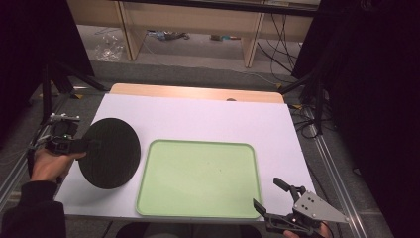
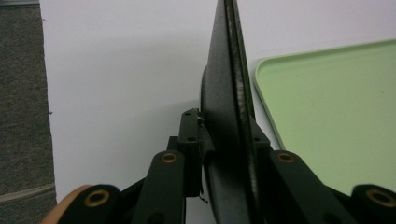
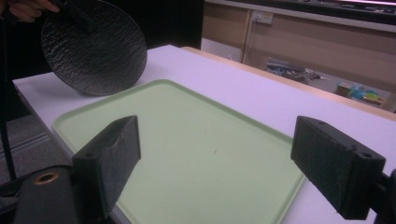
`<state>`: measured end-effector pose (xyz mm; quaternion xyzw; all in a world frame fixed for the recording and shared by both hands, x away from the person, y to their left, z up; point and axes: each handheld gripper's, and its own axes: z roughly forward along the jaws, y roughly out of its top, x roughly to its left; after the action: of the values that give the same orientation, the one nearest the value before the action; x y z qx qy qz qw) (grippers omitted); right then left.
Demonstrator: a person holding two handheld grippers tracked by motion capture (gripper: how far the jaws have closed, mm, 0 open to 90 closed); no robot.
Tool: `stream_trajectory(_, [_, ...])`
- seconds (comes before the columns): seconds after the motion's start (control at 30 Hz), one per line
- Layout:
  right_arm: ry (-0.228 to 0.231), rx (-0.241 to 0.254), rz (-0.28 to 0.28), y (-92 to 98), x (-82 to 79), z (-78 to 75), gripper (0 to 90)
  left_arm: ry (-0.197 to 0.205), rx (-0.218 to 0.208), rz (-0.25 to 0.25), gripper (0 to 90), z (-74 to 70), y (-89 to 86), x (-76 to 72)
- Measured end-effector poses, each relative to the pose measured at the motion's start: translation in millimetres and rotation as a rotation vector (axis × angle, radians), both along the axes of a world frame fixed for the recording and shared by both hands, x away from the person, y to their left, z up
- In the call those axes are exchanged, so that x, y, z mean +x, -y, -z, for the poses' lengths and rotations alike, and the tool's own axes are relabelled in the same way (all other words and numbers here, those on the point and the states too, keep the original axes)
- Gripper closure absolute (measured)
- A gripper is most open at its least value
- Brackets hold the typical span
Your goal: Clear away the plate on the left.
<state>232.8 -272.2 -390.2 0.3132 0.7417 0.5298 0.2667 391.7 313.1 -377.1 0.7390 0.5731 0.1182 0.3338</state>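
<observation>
The left claw is held level in the person's left hand, pointing toward the table's middle, its 2 jaws pinched on the rim of a black plate that it holds tilted on edge. The right claw sits low at the near right corner, jaws spread wide with nothing between them.
</observation>
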Motion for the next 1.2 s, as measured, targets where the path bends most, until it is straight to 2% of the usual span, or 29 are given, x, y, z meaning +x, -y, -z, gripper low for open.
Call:
stream_trajectory(0.03, [0.000,0.001,0.000,0.0,0.0,-0.1,16.6,0.001,-0.006,0.002,75.3,0.7,-1.9,0.0])
stream_trajectory(0.1, [0.002,0.000,0.001,0.2,-0.1,0.0,16.6,0.033,-0.037,-0.021,76.2,4.5,-4.1,-0.6])
stream_trajectory(0.13, [-0.011,0.003,0.003,-0.2,-0.9,-0.1,16.6,0.050,-0.072,-0.044,76.6,7.2,-5.0,-0.4])
stream_trajectory(0.2, [-0.011,0.008,0.001,0.1,-0.8,-0.2,16.6,0.067,-0.178,-0.084,78.1,12.6,-9.4,0.3])
stream_trajectory(0.23, [-0.012,0.008,0.001,0.2,-0.9,-0.2,16.6,0.072,-0.212,-0.097,78.7,15.0,-11.6,0.4])
stream_trajectory(0.27, [-0.014,0.008,0.001,0.5,-1.0,-0.2,16.6,0.071,-0.227,-0.111,78.8,16.6,-13.2,0.2])
stream_trajectory(0.3, [0.013,0.007,0.007,0.9,0.6,0.1,16.6,0.067,-0.237,-0.128,78.8,18.1,-14.7,0.3])
stream_trajectory(0.4, [0.003,0.002,0.004,0.9,0.3,0.1,16.6,0.066,-0.272,-0.156,78.9,22.4,-18.7,1.8])
stream_trajectory(0.47, [0.008,0.003,0.003,0.9,0.5,-0.1,16.6,0.062,-0.278,-0.163,79.0,23.2,-19.6,2.5])
stream_trajectory(0.5, [-0.013,0.009,0.003,0.1,-0.8,-0.2,16.6,0.060,-0.285,-0.169,79.0,24.0,-20.3,3.0])
stream_trajectory(0.57, [-0.001,0.005,0.004,0.6,-0.2,0.0,16.6,0.060,-0.289,-0.175,79.0,24.3,-20.5,3.0])
stream_trajectory(0.7, [-0.011,0.004,-0.003,0.4,-0.3,0.0,16.6,0.049,-0.310,-0.199,78.7,25.2,-22.8,4.9])
stream_trajectory(0.77, [0.006,0.009,0.009,0.8,0.4,0.3,16.6,0.046,-0.313,-0.204,78.6,25.4,-25.0,5.9])
stream_trajectory(0.87, [0.002,0.005,0.006,1.0,0.4,0.3,16.6,0.042,-0.327,-0.232,78.5,25.6,-29.3,5.5])
stream_trajectory(0.97, [-0.017,0.008,0.003,0.0,-0.2,0.4,16.7,0.046,-0.369,-0.259,78.5,26.7,-34.3,5.1])
stream_trajectory(1.0, [0.000,0.004,0.004,0.3,0.6,0.6,16.6,0.050,-0.386,-0.258,78.6,27.1,-36.7,5.0])
stream_trajectory(1.1, [-0.015,0.010,0.004,0.3,-0.5,0.1,16.6,0.059,-0.454,-0.283,78.5,26.4,-40.9,3.5])
stream_trajectory(1.13, [0.002,0.004,0.006,1.0,0.4,0.1,16.6,0.061,-0.480,-0.282,78.3,26.4,-42.1,3.1])
stream_trajectory(1.17, [-0.016,0.008,-0.002,0.5,-0.3,0.2,16.6,0.063,-0.496,-0.282,78.4,25.8,-42.3,2.7])
stream_trajectory(1.2, [-0.006,0.004,-0.003,0.6,0.2,0.2,16.6,0.069,-0.511,-0.283,78.3,25.4,-42.0,2.4])
